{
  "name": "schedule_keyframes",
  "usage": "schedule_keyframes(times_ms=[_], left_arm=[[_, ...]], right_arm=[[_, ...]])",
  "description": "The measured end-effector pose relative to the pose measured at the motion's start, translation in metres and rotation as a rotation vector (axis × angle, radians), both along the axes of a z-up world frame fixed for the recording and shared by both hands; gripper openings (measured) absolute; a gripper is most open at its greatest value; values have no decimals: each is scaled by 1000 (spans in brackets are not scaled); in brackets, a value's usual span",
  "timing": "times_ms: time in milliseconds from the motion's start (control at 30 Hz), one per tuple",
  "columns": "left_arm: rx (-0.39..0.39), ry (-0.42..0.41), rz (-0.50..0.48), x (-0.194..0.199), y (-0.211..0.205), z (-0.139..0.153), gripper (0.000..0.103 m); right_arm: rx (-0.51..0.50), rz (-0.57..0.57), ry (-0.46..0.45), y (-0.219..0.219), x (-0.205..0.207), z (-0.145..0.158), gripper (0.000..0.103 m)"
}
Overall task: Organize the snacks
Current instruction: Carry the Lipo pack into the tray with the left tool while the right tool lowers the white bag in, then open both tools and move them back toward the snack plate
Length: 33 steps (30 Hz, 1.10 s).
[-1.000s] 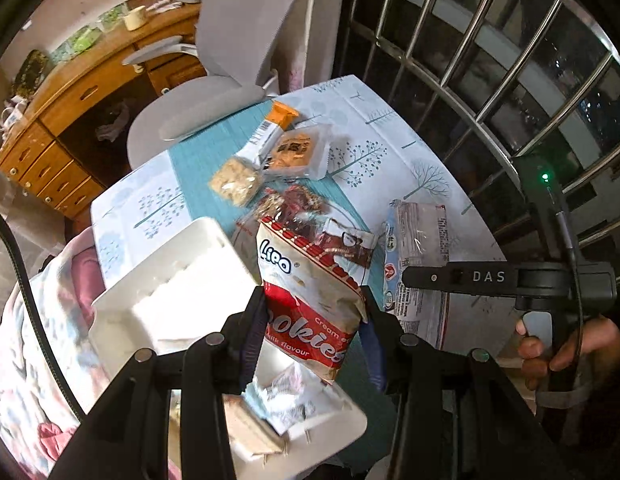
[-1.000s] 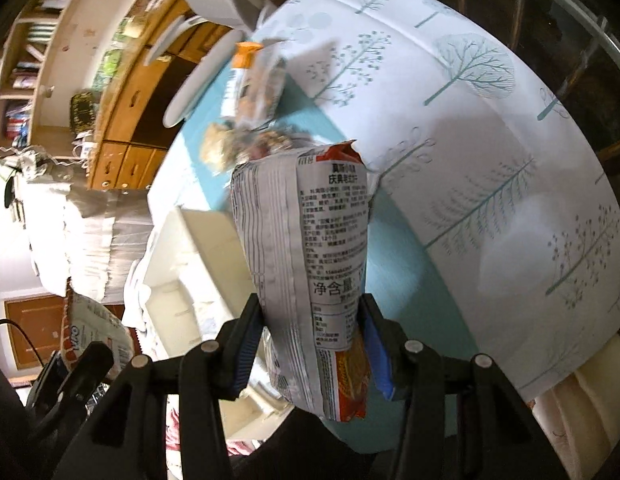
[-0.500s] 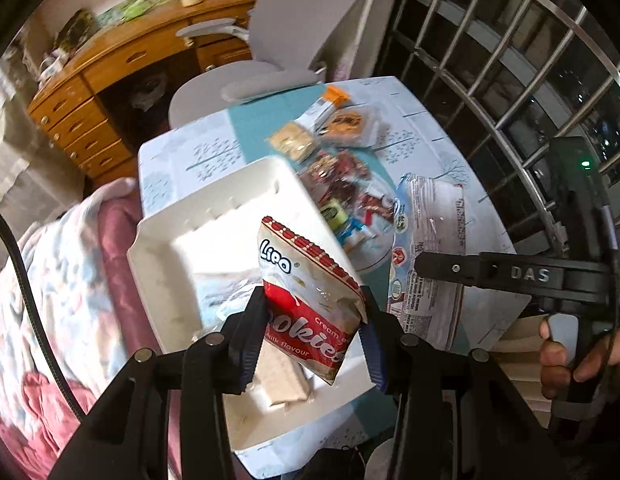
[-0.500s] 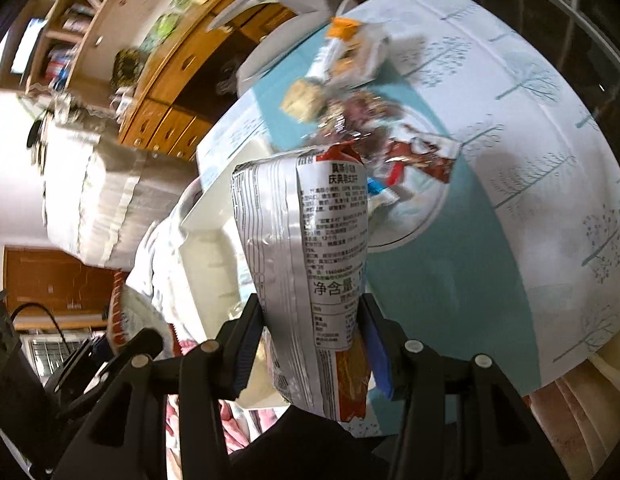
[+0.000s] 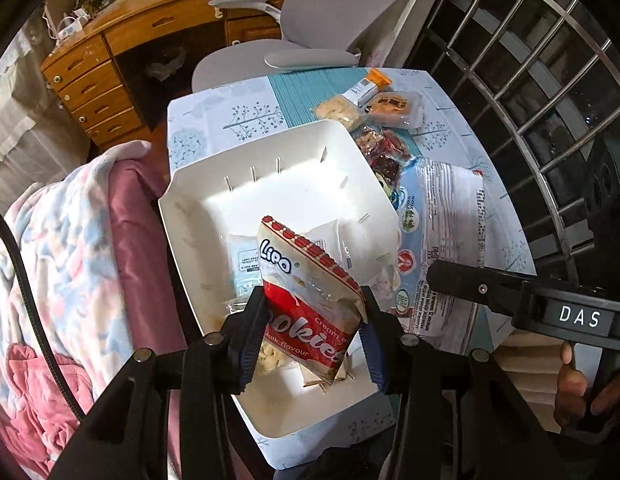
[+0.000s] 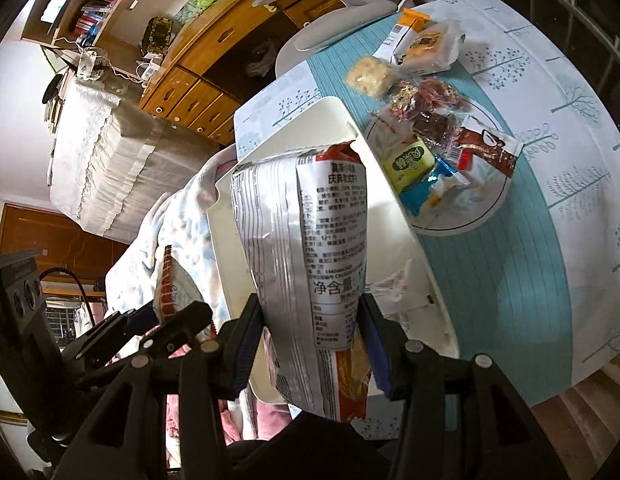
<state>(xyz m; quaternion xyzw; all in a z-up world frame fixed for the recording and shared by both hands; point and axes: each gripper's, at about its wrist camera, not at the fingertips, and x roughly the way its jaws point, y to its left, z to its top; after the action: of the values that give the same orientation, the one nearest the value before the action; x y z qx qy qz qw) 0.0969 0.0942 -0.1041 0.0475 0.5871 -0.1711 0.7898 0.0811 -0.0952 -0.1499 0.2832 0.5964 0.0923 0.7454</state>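
Observation:
My left gripper (image 5: 312,330) is shut on a red and white Lipo cookie bag (image 5: 305,292), held above the near half of a white plastic bin (image 5: 181,216). A few pale wrapped snacks (image 5: 245,264) lie in the bin under the bag. My right gripper (image 6: 314,340) is shut on a tall silver snack bag (image 6: 305,264) with printed text, which hangs over the same white bin (image 6: 394,216). That silver bag (image 5: 450,232) also shows at the right in the left wrist view. In the right wrist view the left gripper (image 6: 165,316) appears at lower left with the cookie bag (image 6: 171,284).
A round plate (image 6: 462,220) beside the bin carries several small wrapped snacks. More snack packs (image 5: 374,104) lie at the table's far end. A grey office chair (image 5: 310,40) and wooden desk (image 5: 109,48) stand beyond. A pink and white blanket (image 5: 69,260) lies left; window bars (image 5: 530,60) stand right.
Both grippers have carried their bags from over the plate and tablecloth leftwards, to above the white bin. Both grips have held.

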Motion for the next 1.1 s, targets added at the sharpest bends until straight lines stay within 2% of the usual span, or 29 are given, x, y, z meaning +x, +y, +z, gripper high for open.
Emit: schedule_keyframes(times_ms=[33,100,167,200,233,267,300,600,733,900,933,967,1000,1100], left_arm=[[-3,4,-6,1,1,-2,44],[-7,11,-16,2,2,-4,51],[-3,15,-15,4,3,-7,74],[-7,16,-13,5,5,-7,77],[-18,19,-10,5,7,-8,77],[-26,24,-5,5,9,-8,78],[-32,27,0,5,11,-9,78],[-72,5,30,6,19,-2,81],[-47,4,30,4,15,3,81],[-55,-7,36,4,8,11,81],[-56,-8,40,5,6,13,81],[-59,-11,43,6,4,15,81],[-61,-12,45,6,2,16,81],[-60,-22,51,10,-7,20,81]], right_arm=[[1,-3,3,1,0,-1,50],[5,-9,12,4,0,-4,50],[33,-24,-5,2,0,-5,51],[47,-28,-20,2,-1,-3,55],[46,-35,-33,1,-2,-1,58],[33,-42,-42,1,-3,2,66],[22,-47,-49,0,-3,3,67],[0,-77,-69,-10,-14,8,68],[-21,-75,-97,-15,-18,14,68],[-72,-64,-135,-24,-22,20,68],[-81,-65,-133,-27,-22,20,69],[-91,-65,-132,-31,-23,19,78],[-99,-65,-135,-35,-24,19,82],[-122,-61,-151,-45,-25,21,82]])
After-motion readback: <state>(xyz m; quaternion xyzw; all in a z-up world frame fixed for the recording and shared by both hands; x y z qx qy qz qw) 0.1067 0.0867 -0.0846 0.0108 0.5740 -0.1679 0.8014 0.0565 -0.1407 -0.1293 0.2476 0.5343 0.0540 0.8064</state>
